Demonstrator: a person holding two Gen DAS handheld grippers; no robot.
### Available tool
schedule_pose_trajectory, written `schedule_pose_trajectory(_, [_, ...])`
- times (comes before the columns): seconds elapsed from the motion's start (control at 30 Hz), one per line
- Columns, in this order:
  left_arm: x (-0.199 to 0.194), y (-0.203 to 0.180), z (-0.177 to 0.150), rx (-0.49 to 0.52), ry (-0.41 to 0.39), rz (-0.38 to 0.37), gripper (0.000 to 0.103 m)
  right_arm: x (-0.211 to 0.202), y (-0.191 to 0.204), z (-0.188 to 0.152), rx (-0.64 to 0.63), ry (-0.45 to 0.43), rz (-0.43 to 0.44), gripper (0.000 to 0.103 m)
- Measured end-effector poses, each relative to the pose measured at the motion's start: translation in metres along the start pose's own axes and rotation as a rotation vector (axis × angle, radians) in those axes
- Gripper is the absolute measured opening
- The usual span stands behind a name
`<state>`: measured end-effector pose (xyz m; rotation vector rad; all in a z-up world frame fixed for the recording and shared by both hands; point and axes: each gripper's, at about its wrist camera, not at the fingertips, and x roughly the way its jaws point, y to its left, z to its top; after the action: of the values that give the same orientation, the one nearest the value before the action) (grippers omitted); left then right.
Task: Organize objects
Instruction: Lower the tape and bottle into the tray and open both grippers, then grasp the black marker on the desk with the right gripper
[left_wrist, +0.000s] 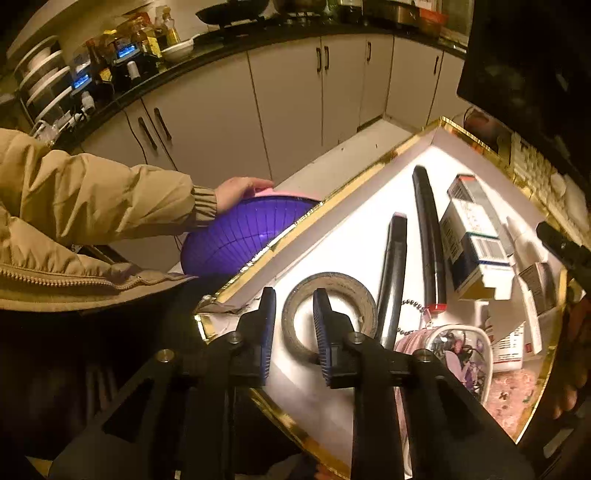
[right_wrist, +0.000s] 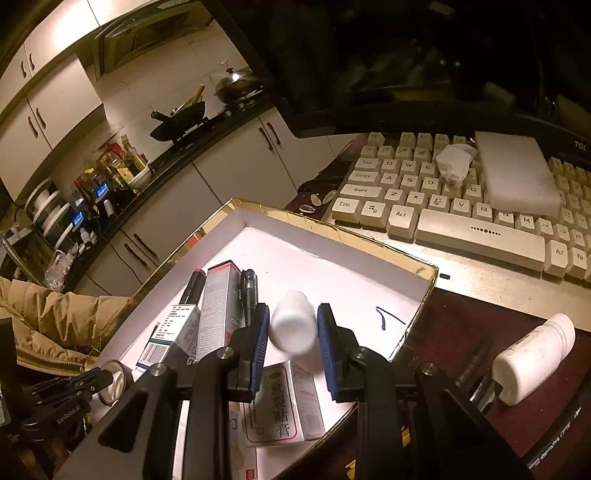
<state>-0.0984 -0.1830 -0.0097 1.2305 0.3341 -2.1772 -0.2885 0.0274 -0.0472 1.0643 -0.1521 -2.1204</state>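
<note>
A white-lined box with a gold rim (left_wrist: 332, 206) holds the sorted items. In the left wrist view a grey tape roll (left_wrist: 343, 284) lies flat in the box's near corner. My left gripper (left_wrist: 293, 325) straddles the roll's left wall, one pad outside and one in the hole, and gaps show on both sides, so it is open. In the right wrist view my right gripper (right_wrist: 293, 332) is shut on a small white bottle (right_wrist: 293, 321), held above the floor of the box (right_wrist: 332, 225). The tape roll (right_wrist: 114, 382) also shows at the lower left there.
Black markers (left_wrist: 428, 240), medicine cartons (left_wrist: 472, 243) and a clear pouch of trinkets (left_wrist: 461, 350) lie in the box. A person's hand rests on a purple basket (left_wrist: 236, 236) beside it. A keyboard (right_wrist: 480, 232) and another white bottle (right_wrist: 532, 358) lie on the desk.
</note>
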Motion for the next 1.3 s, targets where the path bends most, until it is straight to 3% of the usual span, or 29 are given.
schedule_pose_trajectory(0.07, [-0.009, 0.003, 0.0, -0.011, -0.017, -0.001, 0.027, -0.003, 0.0, 0.002, 0.007, -0.006, 0.026, 0.026])
schedule_pose_trajectory(0.23, [-0.04, 0.006, -0.006, -0.039, -0.092, -0.063, 0.027, -0.036, 0.004, 0.01, 0.031, -0.043, 0.055, 0.026])
schedule_pose_trajectory(0.37, [-0.064, -0.002, -0.019, -0.062, -0.152, -0.179, 0.029, -0.08, 0.005, -0.002, 0.04, -0.064, 0.06, 0.027])
schedule_pose_trajectory(0.47, [-0.076, -0.017, -0.036, -0.096, -0.166, -0.326, 0.044, -0.106, -0.004, -0.027, 0.061, -0.063, 0.045, 0.027])
schedule_pose_trajectory(0.57, [-0.08, -0.051, -0.052, -0.001, -0.149, -0.451, 0.044, -0.119, -0.026, -0.057, 0.117, -0.033, -0.024, 0.027])
schedule_pose_trajectory(0.67, [-0.089, -0.08, -0.064, 0.105, -0.175, -0.509, 0.044, -0.126, -0.056, -0.079, 0.197, -0.008, -0.129, 0.027])
schedule_pose_trajectory(0.77, [-0.093, -0.095, -0.071, 0.152, -0.187, -0.55, 0.044, -0.129, -0.083, -0.085, 0.269, 0.004, -0.214, 0.027])
schedule_pose_trajectory(0.87, [-0.092, -0.099, -0.073, 0.164, -0.175, -0.567, 0.044, -0.123, -0.096, -0.08, 0.334, 0.026, -0.227, 0.027])
schedule_pose_trajectory(1.1, [-0.085, -0.091, -0.079, 0.142, -0.133, -0.597, 0.044, -0.092, -0.086, -0.06, 0.298, 0.047, -0.372, 0.027])
schedule_pose_trajectory(1.17, [-0.084, -0.088, -0.08, 0.135, -0.134, -0.6, 0.044, -0.083, -0.085, -0.058, 0.288, 0.06, -0.409, 0.034])
schedule_pose_trajectory(1.3, [-0.084, -0.087, -0.08, 0.132, -0.134, -0.605, 0.044, -0.08, -0.082, -0.057, 0.261, 0.046, -0.45, 0.035])
